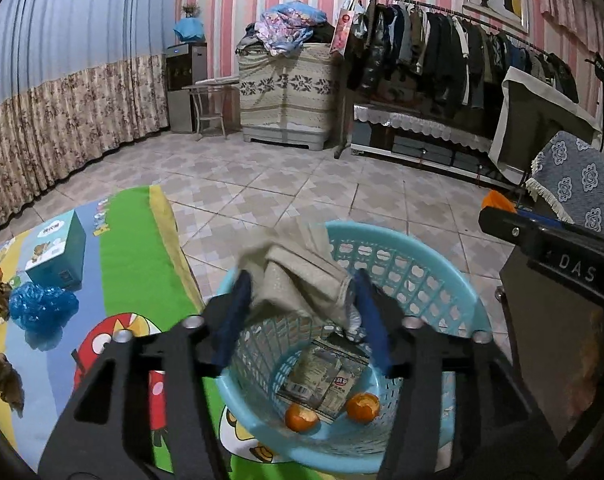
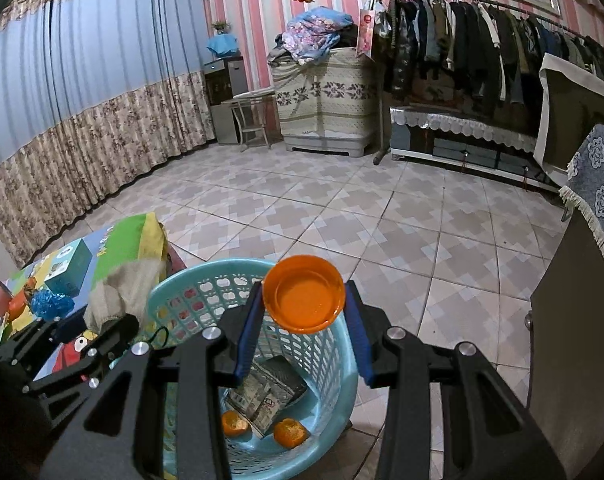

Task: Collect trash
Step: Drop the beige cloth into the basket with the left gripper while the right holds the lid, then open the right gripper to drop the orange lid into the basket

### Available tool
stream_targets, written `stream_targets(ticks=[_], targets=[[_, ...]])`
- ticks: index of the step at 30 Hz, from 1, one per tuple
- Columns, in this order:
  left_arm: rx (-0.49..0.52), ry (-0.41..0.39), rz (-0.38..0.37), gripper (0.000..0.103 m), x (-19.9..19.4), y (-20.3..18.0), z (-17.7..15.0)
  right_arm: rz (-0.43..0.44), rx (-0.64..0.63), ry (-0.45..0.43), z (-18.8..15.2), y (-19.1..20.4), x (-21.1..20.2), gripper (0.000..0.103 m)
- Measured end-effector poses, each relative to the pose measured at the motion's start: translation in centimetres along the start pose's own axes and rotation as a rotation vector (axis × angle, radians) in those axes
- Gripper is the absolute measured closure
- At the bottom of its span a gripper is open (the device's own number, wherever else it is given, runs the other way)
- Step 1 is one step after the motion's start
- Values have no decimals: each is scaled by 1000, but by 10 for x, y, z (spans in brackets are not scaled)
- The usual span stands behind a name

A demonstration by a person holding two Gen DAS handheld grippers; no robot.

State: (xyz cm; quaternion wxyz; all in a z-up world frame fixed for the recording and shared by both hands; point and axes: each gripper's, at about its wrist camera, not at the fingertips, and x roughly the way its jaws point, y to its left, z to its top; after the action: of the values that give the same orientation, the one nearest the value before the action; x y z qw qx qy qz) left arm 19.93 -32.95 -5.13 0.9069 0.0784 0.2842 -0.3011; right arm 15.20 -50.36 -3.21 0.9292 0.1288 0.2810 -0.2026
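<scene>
A light-blue basket stands beside the colourful mat and holds a flattened carton and two orange peels. Over its near rim my left gripper stands open; a blurred beige cloth hangs loosely between the blue fingers. Above the basket's far rim my right gripper is shut on an orange shallow dish, which is tilted towards the camera.
On the cartoon mat lie a crumpled blue plastic bag, a teal box and brown scraps. A dark cabinet stands close on the right. Tiled floor stretches to a clothes rack.
</scene>
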Motion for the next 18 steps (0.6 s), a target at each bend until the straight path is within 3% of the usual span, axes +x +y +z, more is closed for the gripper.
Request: stream_targets(ticks=[11, 15, 18], targets=[[-45, -17, 86, 33, -12, 30, 9, 5, -19, 10, -8, 3, 6, 63], [-36, -45, 137, 20, -22, 39, 10, 5, -29, 19, -12, 9, 9, 63], [-38, -56, 153, 19, -29, 46, 12, 9, -42, 24, -12, 17, 9, 63]])
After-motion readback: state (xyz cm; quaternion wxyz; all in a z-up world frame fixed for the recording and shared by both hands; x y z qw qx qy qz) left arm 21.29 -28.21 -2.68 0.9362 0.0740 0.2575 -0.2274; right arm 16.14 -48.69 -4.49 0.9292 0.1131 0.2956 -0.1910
